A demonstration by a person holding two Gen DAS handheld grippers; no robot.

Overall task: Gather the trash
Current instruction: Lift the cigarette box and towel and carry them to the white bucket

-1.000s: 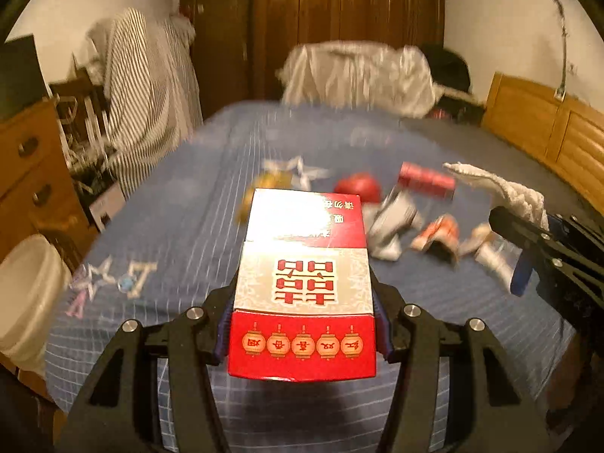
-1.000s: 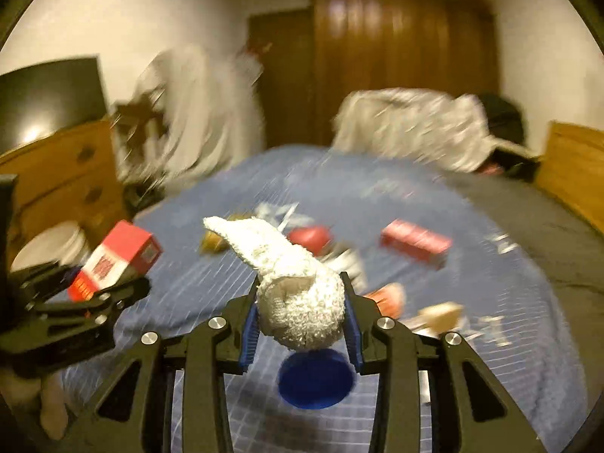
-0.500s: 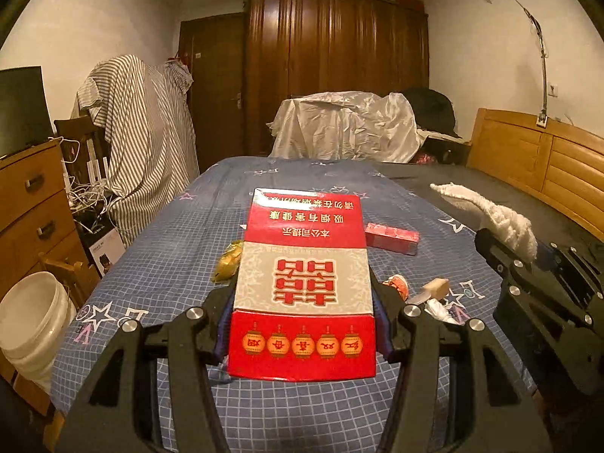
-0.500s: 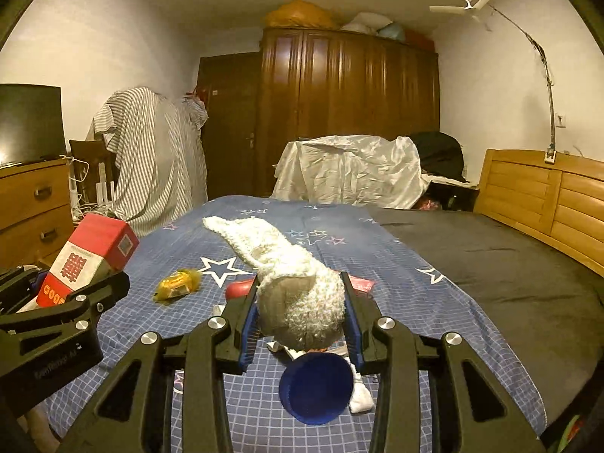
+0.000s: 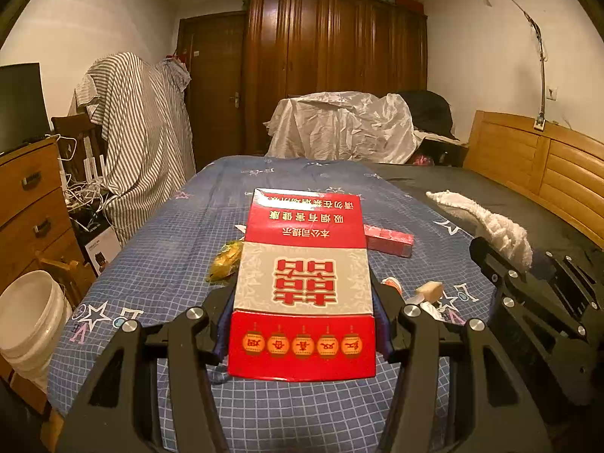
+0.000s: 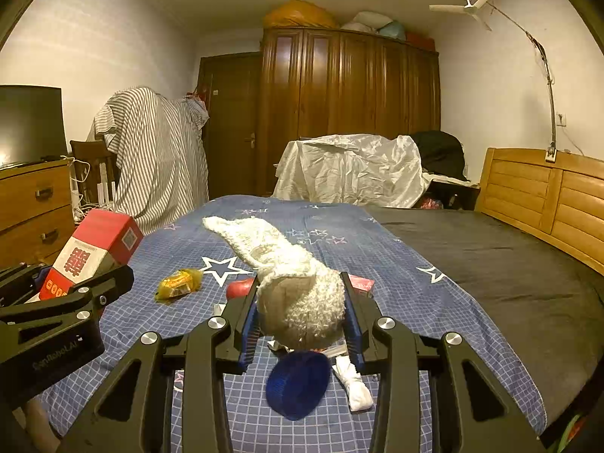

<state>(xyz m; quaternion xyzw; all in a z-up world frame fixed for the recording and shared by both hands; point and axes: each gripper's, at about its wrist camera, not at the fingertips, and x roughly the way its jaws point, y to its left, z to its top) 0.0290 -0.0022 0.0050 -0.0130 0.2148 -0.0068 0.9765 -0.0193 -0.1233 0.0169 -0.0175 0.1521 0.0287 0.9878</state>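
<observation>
Big dark wooden wardrobe [image 6: 351,113] straight ahead at the far wall, bags piled on top. Something under a white sheet [image 6: 351,170] in front of it. Striped cloth [image 6: 158,158] draped over a chair off to the left, wooden dresser [image 5: 26,204] nearer on that side. Ceiling fan [image 6: 468,5] up top right, wooden headboard [image 6: 547,200] along the right.
</observation>
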